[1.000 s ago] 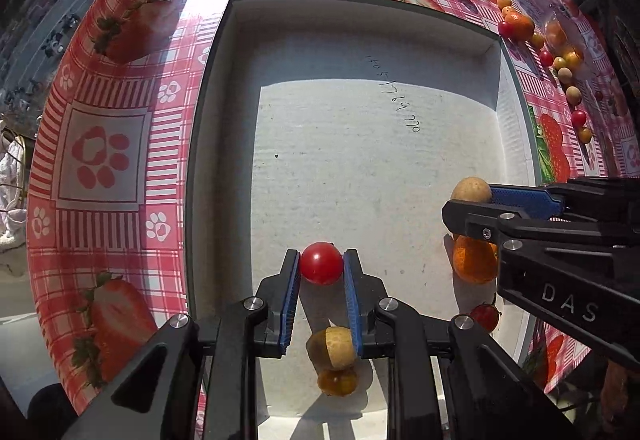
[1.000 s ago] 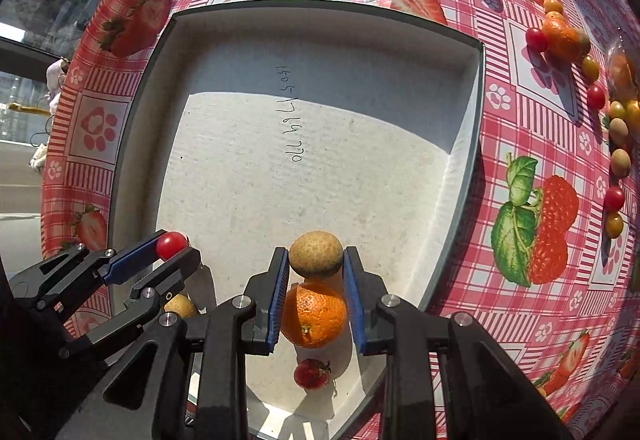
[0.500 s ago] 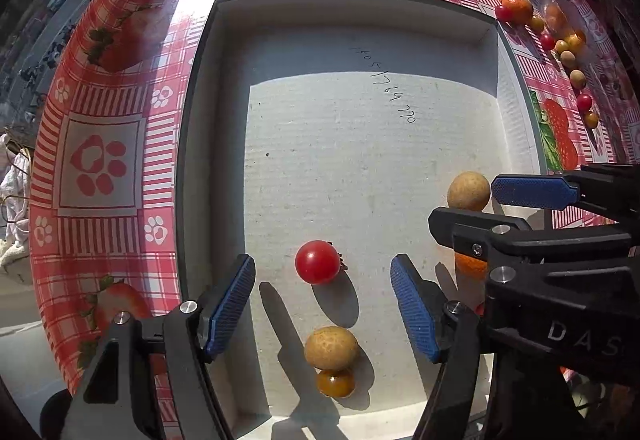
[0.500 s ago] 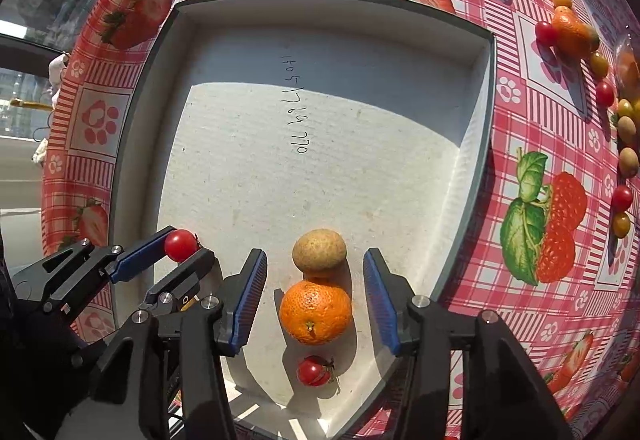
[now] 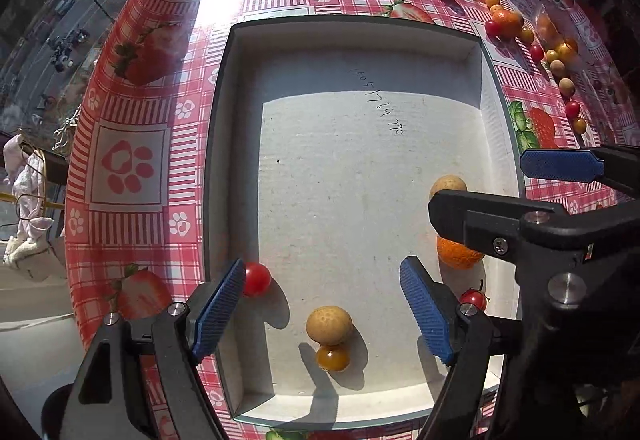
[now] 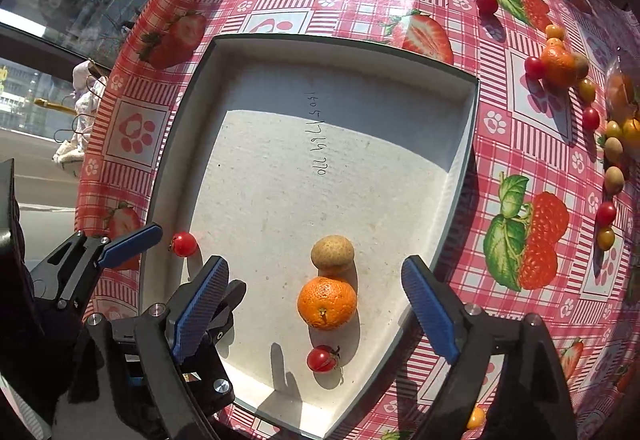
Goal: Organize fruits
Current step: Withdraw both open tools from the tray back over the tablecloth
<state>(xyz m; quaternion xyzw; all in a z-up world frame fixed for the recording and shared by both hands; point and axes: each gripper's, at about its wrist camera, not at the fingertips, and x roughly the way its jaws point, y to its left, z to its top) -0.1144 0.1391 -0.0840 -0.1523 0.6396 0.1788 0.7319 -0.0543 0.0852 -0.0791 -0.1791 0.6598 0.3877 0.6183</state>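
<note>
While both claws hang over the shallow white cardboard tray (image 5: 224, 168) with its dark rim, neither grips anything. The left claw (image 5: 326, 310) stands wide open, its blue ribbed pads (image 5: 218, 304) well apart; a small red cherry tomato (image 5: 256, 279) sits just beside the left pad, and I cannot tell whether they touch. A round tan longan (image 5: 329, 325) lies on the tray floor between the pads, with a small amber cherry tomato (image 5: 333, 358) right against it.

The right claw (image 6: 316, 310) has just been opening and now gapes wide. Between its pads, untouched, lie a bright orange mandarin (image 6: 327, 303) and a second tan longan (image 6: 332, 254) touching it on the far side; another red cherry tomato with a green stem (image 6: 321, 359) rests just on the near side of the mandarin.

Handwritten digits (image 5: 376, 102) run across the tray floor in dark pen; the end seems to read "770", the rest I cannot make out.

The tray sits on a counter (image 5: 132, 112) covered in a glossy red-and-white checked cloth printed with strawberries and paw marks. Off to the right on that cloth, a scattered line of more fruit (image 6: 560, 64) waits: red and yellow cherry tomatoes, another mandarin and several longans, all well apart from the tray.
</note>
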